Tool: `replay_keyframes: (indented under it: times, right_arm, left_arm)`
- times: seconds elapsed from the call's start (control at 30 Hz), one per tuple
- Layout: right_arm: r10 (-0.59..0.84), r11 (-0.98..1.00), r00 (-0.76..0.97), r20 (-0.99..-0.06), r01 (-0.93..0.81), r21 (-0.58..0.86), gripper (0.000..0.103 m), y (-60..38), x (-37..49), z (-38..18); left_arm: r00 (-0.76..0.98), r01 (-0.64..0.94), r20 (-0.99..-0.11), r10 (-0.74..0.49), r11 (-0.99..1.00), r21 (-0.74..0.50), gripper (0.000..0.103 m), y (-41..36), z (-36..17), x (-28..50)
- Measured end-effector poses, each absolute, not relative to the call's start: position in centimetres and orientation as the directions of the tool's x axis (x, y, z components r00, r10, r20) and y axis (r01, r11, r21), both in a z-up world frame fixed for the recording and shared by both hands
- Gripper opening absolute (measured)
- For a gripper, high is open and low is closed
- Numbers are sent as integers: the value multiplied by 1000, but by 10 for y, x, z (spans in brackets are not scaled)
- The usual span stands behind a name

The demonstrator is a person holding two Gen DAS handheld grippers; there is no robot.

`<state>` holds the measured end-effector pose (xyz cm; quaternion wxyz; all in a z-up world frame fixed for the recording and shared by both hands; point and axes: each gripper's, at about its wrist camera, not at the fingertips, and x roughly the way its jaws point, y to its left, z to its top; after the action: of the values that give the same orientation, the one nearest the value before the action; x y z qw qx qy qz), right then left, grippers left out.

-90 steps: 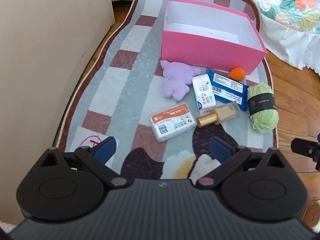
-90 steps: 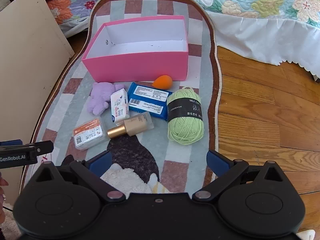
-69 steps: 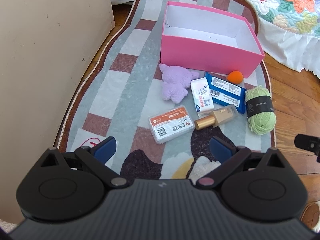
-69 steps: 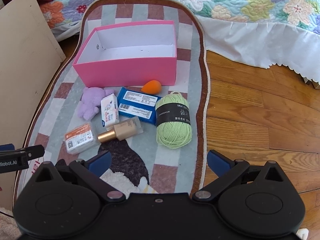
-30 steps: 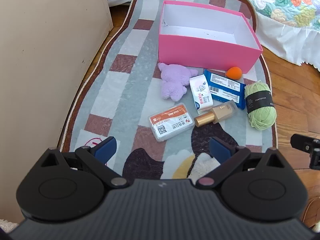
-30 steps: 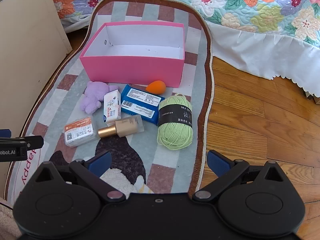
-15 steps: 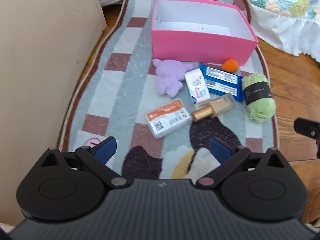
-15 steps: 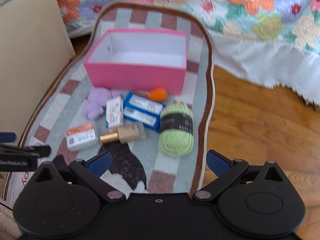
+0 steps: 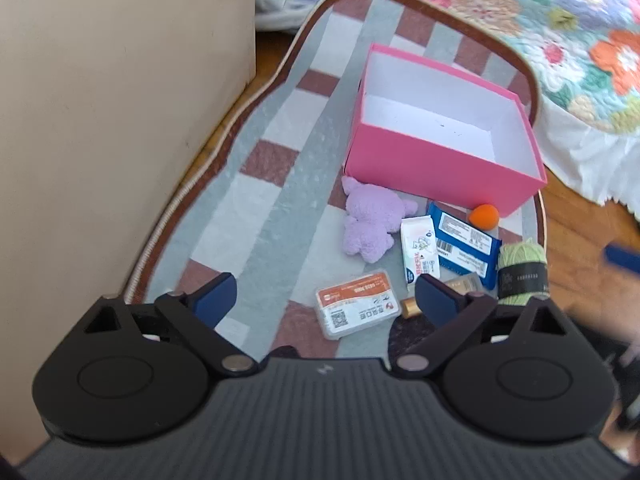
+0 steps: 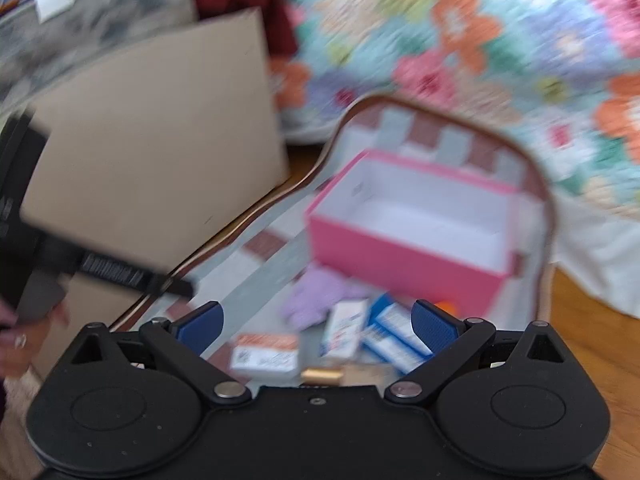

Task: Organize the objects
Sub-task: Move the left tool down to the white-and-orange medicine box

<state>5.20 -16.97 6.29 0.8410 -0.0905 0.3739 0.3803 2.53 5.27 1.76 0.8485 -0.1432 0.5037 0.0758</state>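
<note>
An empty pink box (image 9: pixel 420 168) stands on the rug. In front of it lie a purple plush (image 9: pixel 370 224), a white packet (image 9: pixel 420 254), a blue wipes pack (image 9: pixel 464 246), an orange sponge (image 9: pixel 484 216), green yarn (image 9: pixel 522 270), a gold-capped bottle (image 9: pixel 410 307) and an orange-and-white case (image 9: pixel 358 310). My left gripper (image 9: pixel 325 294) hovers above the case, its jaws closing with nothing pressed between them. In the blurred right wrist view my right gripper (image 10: pixel 317 324) hangs open over the same heap, with the pink box (image 10: pixel 400 248) beyond it.
A tall beige board (image 9: pixel 120 120) stands along the rug's left edge. A floral bedspread (image 9: pixel 520 8) with a white skirt hangs behind and to the right of the box. Bare wooden floor (image 9: pixel 580 232) lies right of the rug. A hand (image 10: pixel 24 332) holds the left gripper.
Both views have rolled and swung left. The right wrist view has tipped upward and blurred, showing more bed and board. The left gripper's fingers have drawn slightly closer together.
</note>
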Motion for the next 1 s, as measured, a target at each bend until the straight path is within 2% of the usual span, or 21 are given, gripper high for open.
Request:
replay_keyframes:
  times: [0.03,0.1,0.13,0.2,0.33,0.53,0.67,0.8,0.9,1.0]
  right_arm:
    - [575,675,398,-715,-725,139,98,-161,54,55]
    - [569,648,376,-731,-752,118,81,-144,53,39]
    - [561,637,368,-742,-764,102,80,-135,52,31]
    - [561,612,352,-749,-786,88,80,-123,53,16]
    - [589,568,289,-755,-812,133,81,-109,61,-11]
    - [572,516,175,-802,-836,186,81,-85,68,-55]
    - [560,514,157,-813,-836,192,82,-76,72,-73]
    - [535,515,145,-832,-837,186,81,-68,79,-86]
    - [516,504,133,-846,-846,174,81,-61,83,-91]
    - [495,488,117,-861,-857,164,80,-59,84,-97]
  left_arm:
    - [462,-284,-886,-37,940,-187,93,56,11,33]
    - [420,-282,-905,-65,939,-199,91,58,-3,51]
    - [412,-276,-908,-68,941,-195,90,57,-9,61]
    - [384,-286,-921,-62,941,-183,84,57,-21,77]
    - [347,-293,-928,-134,925,-243,76,60,-50,90]
    - [315,-317,-927,-205,898,-306,71,67,-96,76]
    - [315,-351,-919,-238,870,-346,64,72,-117,70]
    - [338,-382,-894,-295,825,-416,51,76,-134,64]
    - [352,-388,-883,-311,810,-440,45,77,-141,60]
    - [368,-380,-877,-308,811,-444,44,76,-144,60]
